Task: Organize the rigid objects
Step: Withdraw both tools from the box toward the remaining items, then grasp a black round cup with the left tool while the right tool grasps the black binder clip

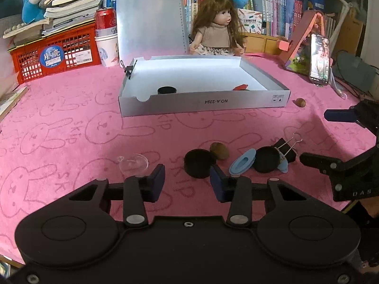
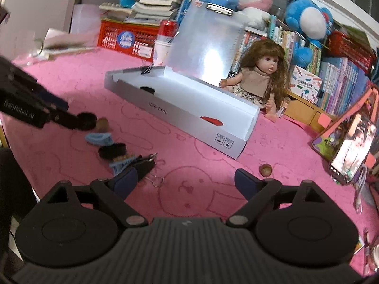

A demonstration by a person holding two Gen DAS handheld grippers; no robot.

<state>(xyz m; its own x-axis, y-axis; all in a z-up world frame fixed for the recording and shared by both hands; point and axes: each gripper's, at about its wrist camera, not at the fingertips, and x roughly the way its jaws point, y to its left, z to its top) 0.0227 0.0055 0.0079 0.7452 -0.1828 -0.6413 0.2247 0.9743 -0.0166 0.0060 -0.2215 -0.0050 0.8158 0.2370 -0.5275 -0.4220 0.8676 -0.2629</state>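
Box (image 1: 203, 101): centre of cloth (image 1: 71, 123), before doll (image 1: 216, 30).
Cap (image 1: 167, 90): in box.
Binder clip (image 1: 287, 148): right of 2 caps.

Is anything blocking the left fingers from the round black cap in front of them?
Nothing visible does. The black cap lies just ahead of the left gripper, with only bare pink cloth between. A walnut sits close behind the cap, and a clear dome lies off to the side.
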